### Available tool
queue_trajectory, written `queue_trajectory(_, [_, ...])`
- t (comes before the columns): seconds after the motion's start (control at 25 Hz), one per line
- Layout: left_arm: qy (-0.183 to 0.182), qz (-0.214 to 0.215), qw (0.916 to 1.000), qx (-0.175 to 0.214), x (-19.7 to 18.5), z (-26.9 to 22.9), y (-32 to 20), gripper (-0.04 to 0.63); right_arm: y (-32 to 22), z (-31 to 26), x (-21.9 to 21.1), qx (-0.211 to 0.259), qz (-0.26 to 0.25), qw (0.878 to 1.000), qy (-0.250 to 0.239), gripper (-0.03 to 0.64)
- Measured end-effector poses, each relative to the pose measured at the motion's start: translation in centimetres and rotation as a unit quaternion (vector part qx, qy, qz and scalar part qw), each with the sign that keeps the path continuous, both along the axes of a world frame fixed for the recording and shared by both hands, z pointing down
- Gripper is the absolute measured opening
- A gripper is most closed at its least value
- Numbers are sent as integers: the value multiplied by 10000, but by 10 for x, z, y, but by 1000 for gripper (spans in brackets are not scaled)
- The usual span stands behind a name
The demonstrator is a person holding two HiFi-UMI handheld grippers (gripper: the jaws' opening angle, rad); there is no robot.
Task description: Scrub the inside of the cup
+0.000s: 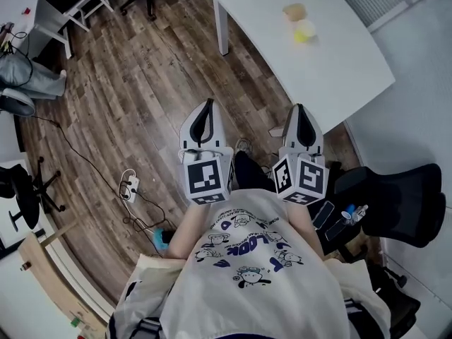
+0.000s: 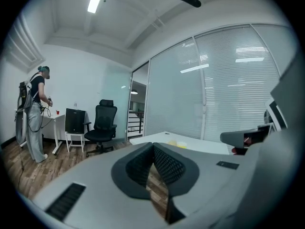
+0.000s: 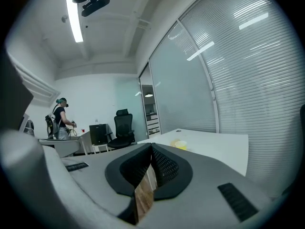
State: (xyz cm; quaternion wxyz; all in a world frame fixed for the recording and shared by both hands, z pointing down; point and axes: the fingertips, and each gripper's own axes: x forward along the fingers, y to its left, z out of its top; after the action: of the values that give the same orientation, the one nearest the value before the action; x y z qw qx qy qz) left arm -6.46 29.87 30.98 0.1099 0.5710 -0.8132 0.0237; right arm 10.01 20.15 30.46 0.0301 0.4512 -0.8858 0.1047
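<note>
A white table (image 1: 339, 55) stands ahead at the upper right of the head view. On it sit a pale cup with yellow inside (image 1: 305, 31) and a tan round thing (image 1: 294, 10) just beyond it. My left gripper (image 1: 207, 106) and right gripper (image 1: 299, 109) are held side by side over the wooden floor, well short of the table, both shut with nothing between the pads. In the left gripper view the shut gripper (image 2: 153, 147) points toward the table (image 2: 200, 146). The right gripper (image 3: 151, 147) faces the yellow cup (image 3: 179, 144) far off.
A black office chair (image 1: 402, 203) stands close at the right. A power strip with cables (image 1: 129, 187) lies on the floor at the left. Another person (image 2: 34, 113) stands by a desk at the far wall, near a second black chair (image 2: 102, 123).
</note>
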Motion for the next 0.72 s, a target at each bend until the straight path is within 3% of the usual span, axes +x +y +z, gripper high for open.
queue_trajectory(0.36, [-104, -15, 9999, 9, -14, -7, -77, 21, -78, -2, -22, 16, -86, 9999, -83, -3])
queue_trajectory(0.72, [-83, 137, 9999, -30, -16, -5, -121, 21, -116, 6, -24, -107, -79, 9999, -64, -3])
